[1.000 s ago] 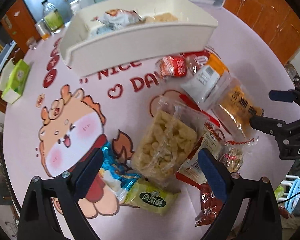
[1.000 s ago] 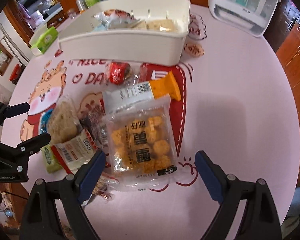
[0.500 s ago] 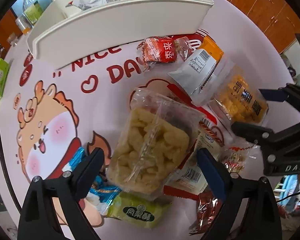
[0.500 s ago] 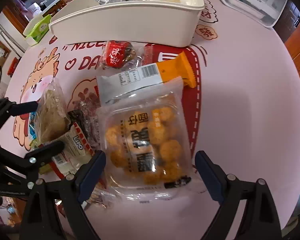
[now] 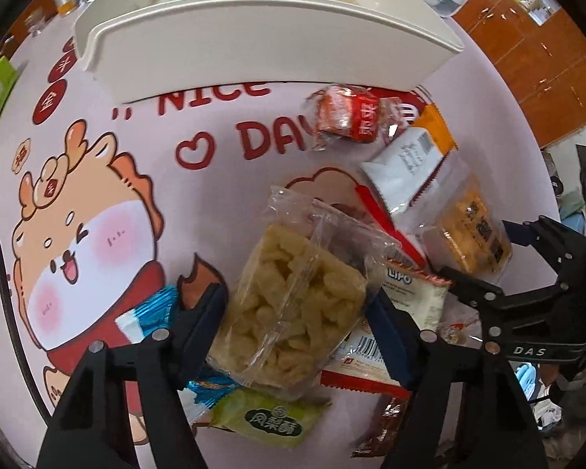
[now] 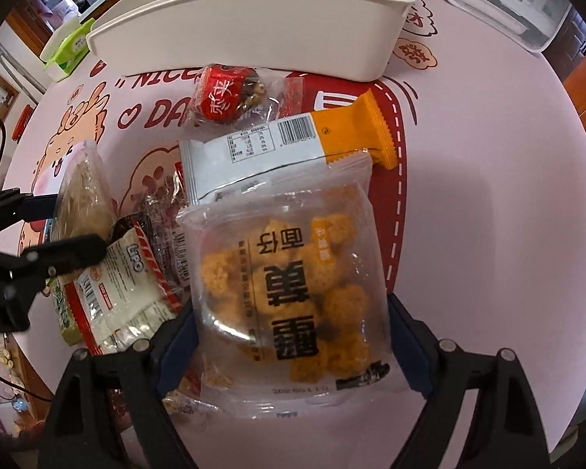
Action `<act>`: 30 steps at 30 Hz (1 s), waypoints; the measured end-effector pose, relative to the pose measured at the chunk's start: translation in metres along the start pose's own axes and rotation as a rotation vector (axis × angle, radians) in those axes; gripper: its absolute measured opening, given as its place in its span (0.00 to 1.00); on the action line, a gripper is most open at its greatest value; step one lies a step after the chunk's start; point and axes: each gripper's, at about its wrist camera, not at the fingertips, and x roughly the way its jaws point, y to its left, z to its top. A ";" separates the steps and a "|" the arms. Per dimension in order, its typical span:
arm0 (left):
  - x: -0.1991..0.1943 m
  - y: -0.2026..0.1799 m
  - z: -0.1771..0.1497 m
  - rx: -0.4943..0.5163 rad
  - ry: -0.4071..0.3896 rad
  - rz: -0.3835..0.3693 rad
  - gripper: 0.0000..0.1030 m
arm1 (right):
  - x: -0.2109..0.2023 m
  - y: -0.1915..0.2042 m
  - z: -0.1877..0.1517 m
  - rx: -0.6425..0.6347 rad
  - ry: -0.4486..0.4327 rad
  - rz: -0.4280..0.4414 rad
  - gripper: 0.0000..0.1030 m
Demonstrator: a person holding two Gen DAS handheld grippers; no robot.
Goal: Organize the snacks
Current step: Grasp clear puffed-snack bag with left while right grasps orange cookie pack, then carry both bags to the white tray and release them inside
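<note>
Snacks in crinkly wrappers lie heaped on the pink cartoon-printed surface (image 5: 222,195); the left tool (image 5: 297,314) straddles a clear bag of pale puffed pieces (image 5: 293,308), spread and not yet clenched, and the right tool (image 6: 291,336) likewise brackets a clear bag of orange crunchy balls (image 6: 293,297). Beyond stands the white plastic bin (image 5: 254,39), holding few packets, so most sorting seems left. Its contents are mostly cut off.
</note>
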 end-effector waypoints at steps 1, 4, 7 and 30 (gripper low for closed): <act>-0.001 0.004 -0.002 -0.005 0.000 0.001 0.69 | 0.000 0.001 0.000 -0.004 -0.004 -0.001 0.84; 0.000 0.009 -0.004 -0.023 0.007 0.022 0.68 | -0.001 -0.001 -0.002 -0.007 -0.008 -0.001 0.83; 0.002 0.012 -0.006 -0.030 0.009 0.038 0.64 | -0.002 0.001 -0.003 -0.010 -0.015 -0.003 0.82; -0.105 -0.021 -0.025 -0.030 -0.216 0.041 0.59 | -0.075 -0.006 -0.018 0.040 -0.178 0.042 0.69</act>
